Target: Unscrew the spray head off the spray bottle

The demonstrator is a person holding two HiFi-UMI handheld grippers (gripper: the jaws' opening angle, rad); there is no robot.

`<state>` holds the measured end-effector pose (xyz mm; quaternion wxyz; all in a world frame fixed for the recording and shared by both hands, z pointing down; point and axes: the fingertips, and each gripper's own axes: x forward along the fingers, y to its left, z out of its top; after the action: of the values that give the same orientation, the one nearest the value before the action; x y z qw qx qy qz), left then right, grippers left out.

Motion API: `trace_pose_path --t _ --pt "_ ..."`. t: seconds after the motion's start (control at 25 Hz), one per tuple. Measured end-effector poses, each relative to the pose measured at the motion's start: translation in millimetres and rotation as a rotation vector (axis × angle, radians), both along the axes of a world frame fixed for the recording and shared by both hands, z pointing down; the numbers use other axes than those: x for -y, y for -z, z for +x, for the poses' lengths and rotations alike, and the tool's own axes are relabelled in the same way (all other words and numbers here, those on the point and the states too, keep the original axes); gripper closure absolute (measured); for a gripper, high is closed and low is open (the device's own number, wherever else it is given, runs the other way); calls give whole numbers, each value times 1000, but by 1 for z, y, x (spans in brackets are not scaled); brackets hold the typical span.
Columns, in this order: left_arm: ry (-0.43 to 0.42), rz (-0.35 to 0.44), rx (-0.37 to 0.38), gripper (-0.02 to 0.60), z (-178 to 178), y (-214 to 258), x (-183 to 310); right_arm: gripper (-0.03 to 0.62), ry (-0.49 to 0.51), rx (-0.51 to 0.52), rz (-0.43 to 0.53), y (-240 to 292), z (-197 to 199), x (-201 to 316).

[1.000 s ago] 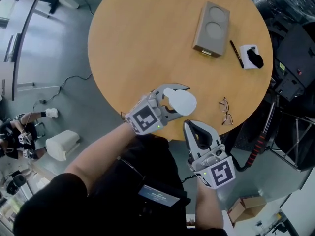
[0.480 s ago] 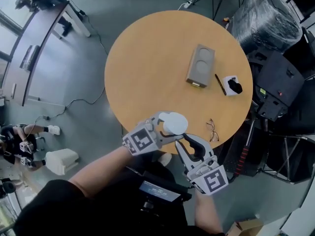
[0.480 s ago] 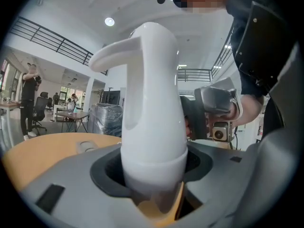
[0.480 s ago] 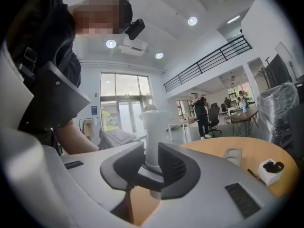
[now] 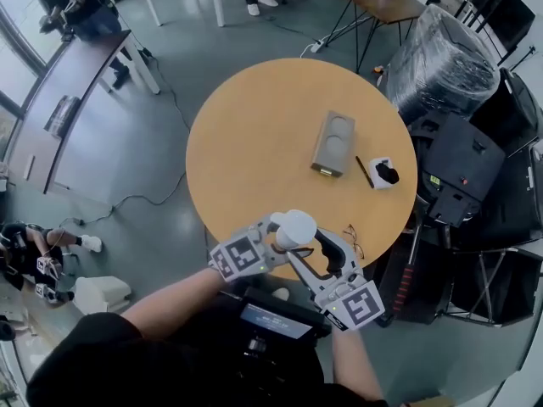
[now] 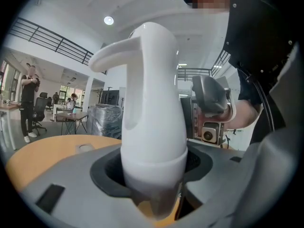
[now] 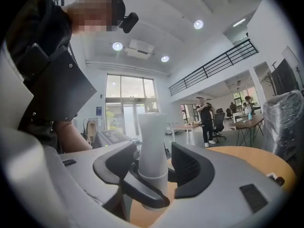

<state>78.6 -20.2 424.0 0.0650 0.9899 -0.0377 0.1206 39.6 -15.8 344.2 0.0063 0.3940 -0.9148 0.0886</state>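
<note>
- Holding the spray bottle (image 5: 294, 225) up over the near edge of the round table (image 5: 254, 142), the left gripper (image 5: 280, 236) is clenched on it in the head view. The right gripper (image 5: 320, 246) sits just beside it, jaws turned toward the bottle. Judged reason: carried off the tabletop, the bottle can be approached from any side.
- Head view, remainder: a grey box (image 5: 333, 143), a pen (image 5: 363, 170) and spectacles (image 5: 351, 240) lie on the table, well apart from the bottle and not involved.
- Left gripper view: both jaws press the bottle's lower body, below a seam (image 6: 153, 159) that rings it. The bottle stands upright. The spray head (image 6: 147, 80) rises above the seam, smooth and plain white. Its spout (image 6: 107, 56) points to the picture's left. Judged reason for the low grip: it braces the body against twisting and leaves the head free.
- Right gripper view: the jaws stand apart and have just been opening. The bottle's upper column rises in the gap between them or just past their tips; which cannot be told. Neither pad touches it. One left jaw shows hooked round the bottle under the seam. Judged reason: released to take the head for turning.
- Condition: no gap shows at the seam, so the head appears fully seated and unscrewing is judged not yet begun.
</note>
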Motion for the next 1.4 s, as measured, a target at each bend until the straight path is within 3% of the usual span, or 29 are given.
trace_pose_path --t 0.16,0.44,0.56,0.84,1.4 --pt "-24 12 18 285 3 8 -17 272 17 -18 -12 6 -8 -2" --pt "-50 45 35 285 12 18 -33 272 7 -46 14 18 -14 5" --pt "-48 61 43 285 10 24 -32 375 14 -63 35 27 -20 4" --pt "-128 53 -2 288 6 38 -42 376 69 -65 62 40 -28 -3" --pt "-336 48 -60 290 -15 56 -66 381 217 53 113 62 -41 -19"
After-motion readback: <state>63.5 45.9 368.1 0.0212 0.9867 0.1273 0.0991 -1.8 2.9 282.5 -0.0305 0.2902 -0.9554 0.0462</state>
